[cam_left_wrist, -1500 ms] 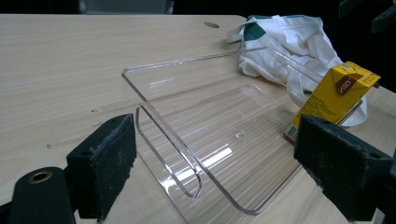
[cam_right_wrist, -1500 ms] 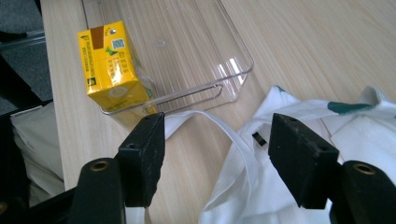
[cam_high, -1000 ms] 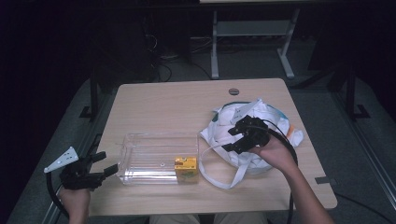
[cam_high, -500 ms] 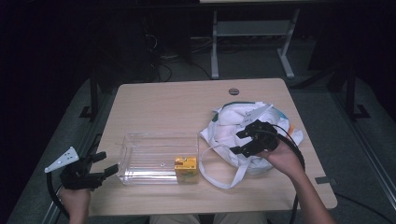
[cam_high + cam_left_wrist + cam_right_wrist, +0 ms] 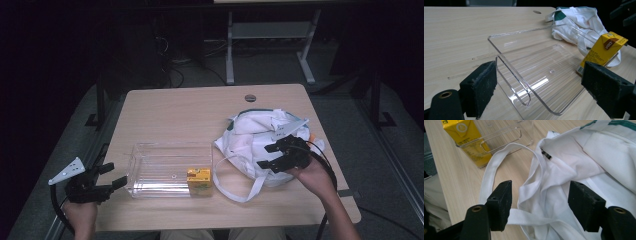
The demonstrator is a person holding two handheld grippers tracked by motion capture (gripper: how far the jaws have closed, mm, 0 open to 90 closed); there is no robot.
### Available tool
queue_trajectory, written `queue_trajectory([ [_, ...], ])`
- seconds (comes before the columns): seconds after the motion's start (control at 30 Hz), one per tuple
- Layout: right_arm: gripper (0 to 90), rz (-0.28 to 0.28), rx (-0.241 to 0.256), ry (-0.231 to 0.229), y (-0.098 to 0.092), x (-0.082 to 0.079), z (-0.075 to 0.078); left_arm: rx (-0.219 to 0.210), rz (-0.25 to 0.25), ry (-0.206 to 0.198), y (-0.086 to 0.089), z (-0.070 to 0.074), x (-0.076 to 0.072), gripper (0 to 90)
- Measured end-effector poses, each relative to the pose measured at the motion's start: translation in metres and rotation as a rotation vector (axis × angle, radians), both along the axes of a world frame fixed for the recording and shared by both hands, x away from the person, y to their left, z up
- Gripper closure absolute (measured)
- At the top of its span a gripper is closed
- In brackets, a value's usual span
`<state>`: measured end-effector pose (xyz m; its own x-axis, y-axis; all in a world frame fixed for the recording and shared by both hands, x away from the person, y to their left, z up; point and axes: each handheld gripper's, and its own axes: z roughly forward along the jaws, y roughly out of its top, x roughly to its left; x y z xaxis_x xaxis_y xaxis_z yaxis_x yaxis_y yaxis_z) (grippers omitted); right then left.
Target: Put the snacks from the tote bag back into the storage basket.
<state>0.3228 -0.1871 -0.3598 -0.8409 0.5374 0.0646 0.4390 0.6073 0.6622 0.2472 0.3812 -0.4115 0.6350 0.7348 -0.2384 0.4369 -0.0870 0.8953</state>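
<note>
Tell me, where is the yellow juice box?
In the high view, the yellow juice box stands in the clear bin's right corner, near the table's front edge, left of the white bag.

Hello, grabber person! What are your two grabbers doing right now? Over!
Left gripper open, at clear plastic bin's end. Right gripper open over crumpled white cloth tote bag. Yellow drink carton inside bin. Bag's strap loose on wooden table.

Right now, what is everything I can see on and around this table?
Light wooden table: one, pale wood, centre.
Clear plastic rectangular bin: one, transparent, left half of the table, near front.
Yellow drink carton: one, yellow, in the bin's right end.
White cloth bag with long straps: one, white with green trim, right half of the table.
White metal frame: one, on the floor behind.
Left gripper: black, fingers open, facing the bin's left end.
Right gripper: black, fingers open, over the bag.
</note>
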Motion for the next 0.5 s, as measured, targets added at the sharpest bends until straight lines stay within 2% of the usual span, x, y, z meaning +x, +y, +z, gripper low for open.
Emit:
queue_trajectory([
  [0.5,34.1,-0.052,0.011,-0.012,-0.016,-0.014,-0.012,0.005,0.001,0.006,-0.001,0.000,0.000,12.7],
])
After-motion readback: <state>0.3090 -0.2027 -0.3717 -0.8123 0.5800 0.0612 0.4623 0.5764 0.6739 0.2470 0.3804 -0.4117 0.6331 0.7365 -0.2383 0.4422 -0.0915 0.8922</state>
